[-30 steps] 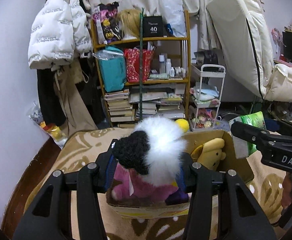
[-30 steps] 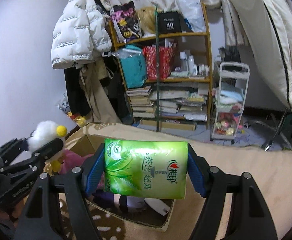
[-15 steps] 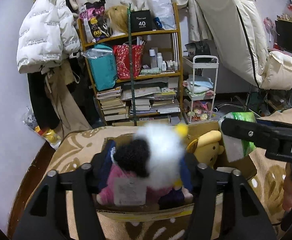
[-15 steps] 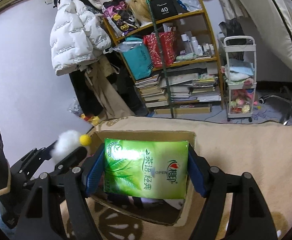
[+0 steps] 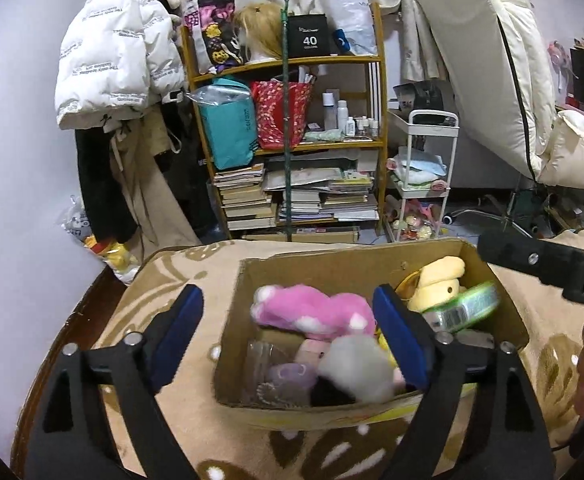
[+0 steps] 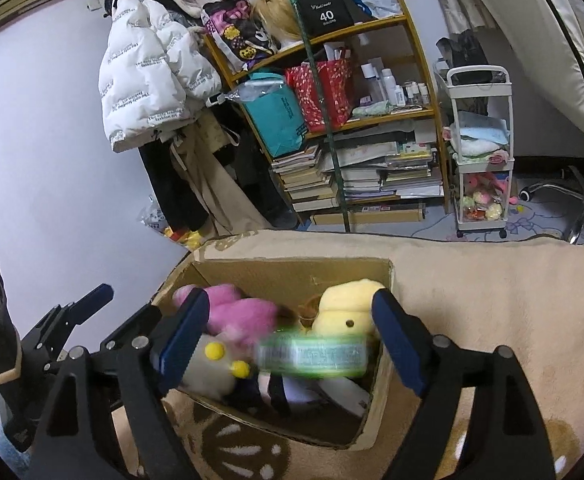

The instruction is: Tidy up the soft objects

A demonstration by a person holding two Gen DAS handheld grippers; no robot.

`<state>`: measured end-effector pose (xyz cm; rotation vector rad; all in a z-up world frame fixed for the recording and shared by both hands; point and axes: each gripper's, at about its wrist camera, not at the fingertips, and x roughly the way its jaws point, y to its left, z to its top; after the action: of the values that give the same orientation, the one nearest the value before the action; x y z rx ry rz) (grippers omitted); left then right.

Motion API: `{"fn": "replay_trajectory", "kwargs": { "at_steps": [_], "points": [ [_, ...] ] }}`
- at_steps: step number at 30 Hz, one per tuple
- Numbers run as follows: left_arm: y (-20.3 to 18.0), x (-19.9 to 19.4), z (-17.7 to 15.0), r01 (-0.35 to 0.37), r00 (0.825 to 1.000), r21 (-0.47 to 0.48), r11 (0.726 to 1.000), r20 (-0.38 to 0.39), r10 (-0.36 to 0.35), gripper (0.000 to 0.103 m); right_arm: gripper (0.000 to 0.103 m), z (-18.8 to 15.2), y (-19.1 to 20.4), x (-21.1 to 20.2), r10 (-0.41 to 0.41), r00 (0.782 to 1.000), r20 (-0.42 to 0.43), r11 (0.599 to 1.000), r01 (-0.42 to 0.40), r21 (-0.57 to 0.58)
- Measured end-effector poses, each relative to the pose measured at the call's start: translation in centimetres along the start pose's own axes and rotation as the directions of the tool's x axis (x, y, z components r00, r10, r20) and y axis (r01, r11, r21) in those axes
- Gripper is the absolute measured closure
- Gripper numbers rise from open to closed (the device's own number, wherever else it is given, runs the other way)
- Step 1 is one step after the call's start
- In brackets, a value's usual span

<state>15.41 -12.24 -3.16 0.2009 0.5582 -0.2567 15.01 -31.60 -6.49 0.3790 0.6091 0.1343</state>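
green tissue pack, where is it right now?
In the cardboard box, toward its right side: the green tissue pack lies motion-blurred just below the yellow plush, between the open right gripper fingers.

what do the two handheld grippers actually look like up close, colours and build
Both the left gripper and the right gripper are matte black two-finger frames with cut-out slots and silver round bolts at the joints. Each finger ends in a flat dark-blue pad. White lettering shows on the right gripper's body in the left wrist view. No cables visible.

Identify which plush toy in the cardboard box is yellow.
The yellow plush at the box's far right corner; beside it the pink plush is pink, and the white plush has only yellow spots.
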Motion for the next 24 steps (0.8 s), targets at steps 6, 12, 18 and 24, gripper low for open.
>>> {"fn": "replay_trajectory", "kwargs": {
  "at_steps": [6,12,18,24],
  "points": [
    [1.1,-1.4,0.3,-0.021,1.000,-0.012,1.000,0.010,0.022,0.009,0.008,0.0,0.5,-1.7,-0.033,0.999,0.020,0.999,0.033,-0.036],
    [2.1,-3.9,0.5,-0.039,0.998,-0.036,0.999,0.041,0.041,0.008,0.000,0.0,1.6,-4.9,-0.076,0.994,0.079,0.994,0.082,-0.077],
    [3.4,-7.0,0.2,-0.059,0.996,-0.076,0.995,0.066,0.064,0.002,0.000,0.0,3.1,-7.8,-0.115,0.986,0.123,0.985,0.129,-0.113],
    [4.1,-10.1,-0.3,-0.059,0.995,-0.068,0.996,0.083,0.064,0.002,0.000,-0.5,3.9,-10.7,-0.123,0.981,0.151,0.983,0.141,-0.121]
  ]
}}
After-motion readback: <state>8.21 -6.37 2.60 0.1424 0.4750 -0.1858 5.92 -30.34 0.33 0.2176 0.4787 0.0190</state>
